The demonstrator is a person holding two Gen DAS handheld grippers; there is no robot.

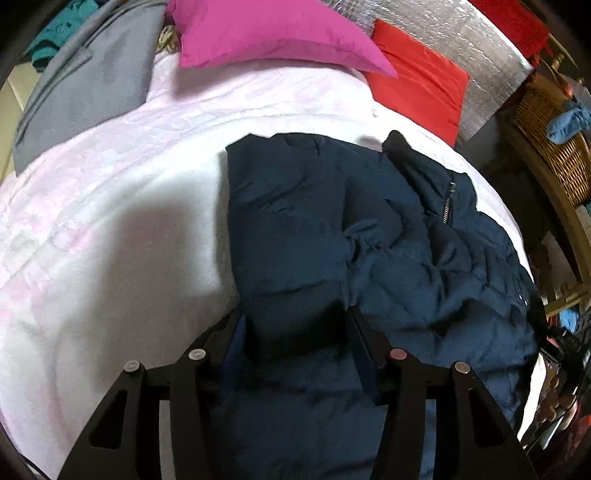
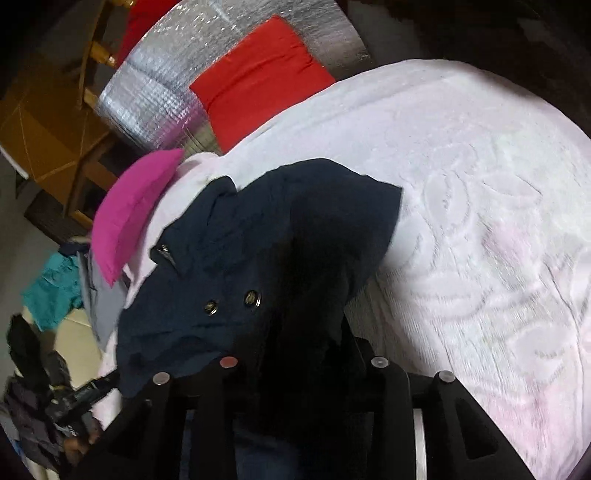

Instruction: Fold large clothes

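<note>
Navy fabric fills the space between the 2 fingers of the left hand-held gripper [image 1: 295, 332], whose jaws stand fairly wide with a fold of the navy puffer jacket [image 1: 369, 229] between them; whether they pinch it I cannot tell. Dark cloth also bunches between the fingers of the right hand-held gripper [image 2: 306, 343], and its grip cannot be judged either. From the left wrist, the jacket lies on the right part of the pale pink bedspread [image 1: 110, 221], its long axis running away from the camera, collar and zipper [image 1: 448, 203] at the far end. Only the right wrist view shows 2 metal snaps [image 2: 232, 301]. Beyond the jacket lie a magenta pillow [image 1: 266, 33] and a red pillow [image 1: 417, 81]; a wicker basket [image 1: 554, 147] appears only in the left view.
</note>
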